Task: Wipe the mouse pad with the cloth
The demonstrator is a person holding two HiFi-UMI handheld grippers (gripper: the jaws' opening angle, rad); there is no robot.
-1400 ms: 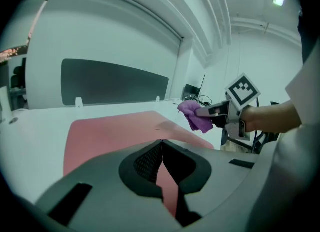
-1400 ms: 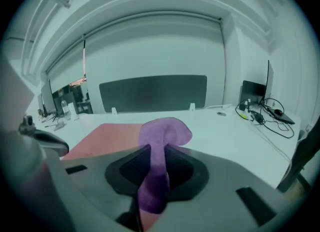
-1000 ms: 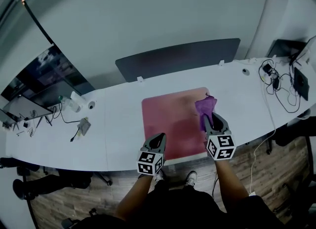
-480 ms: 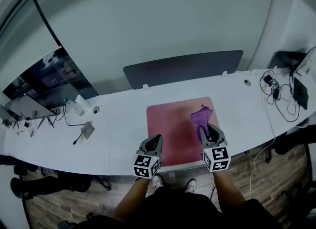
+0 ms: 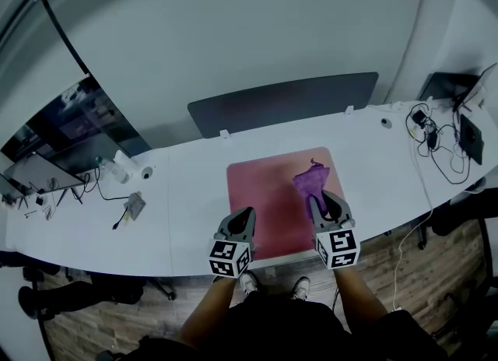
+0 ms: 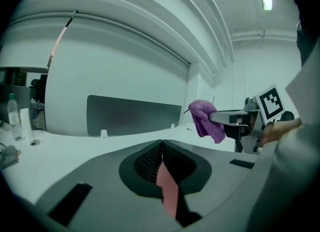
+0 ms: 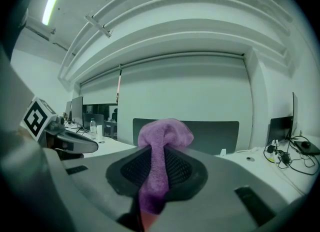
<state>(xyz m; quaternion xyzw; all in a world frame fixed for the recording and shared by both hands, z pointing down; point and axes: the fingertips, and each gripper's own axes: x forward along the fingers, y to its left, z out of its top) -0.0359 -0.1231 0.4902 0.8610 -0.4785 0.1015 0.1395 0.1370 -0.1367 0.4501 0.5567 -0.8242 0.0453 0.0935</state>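
A pink mouse pad (image 5: 268,192) lies on the white desk (image 5: 187,196) in front of me. My right gripper (image 5: 319,204) is shut on a purple cloth (image 5: 310,180), which bunches out past the jaws over the pad's right part. The same cloth (image 7: 159,151) fills the right gripper view, pinched between the jaws. The left gripper view shows the cloth (image 6: 205,119) hanging from the right gripper (image 6: 220,117), lifted off the desk. My left gripper (image 5: 240,222) is shut and holds nothing, over the pad's near left edge. Pink pad shows through its jaws.
A dark divider panel (image 5: 284,103) stands along the desk's far edge. A bottle (image 5: 111,167) and small items sit at the left by monitors (image 5: 70,122). Cables (image 5: 429,138) and a device lie at the right. The near desk edge runs under my grippers.
The right gripper with the cloth has drifted left and nearer across the pad. The left gripper has stayed at the pad's near left edge.
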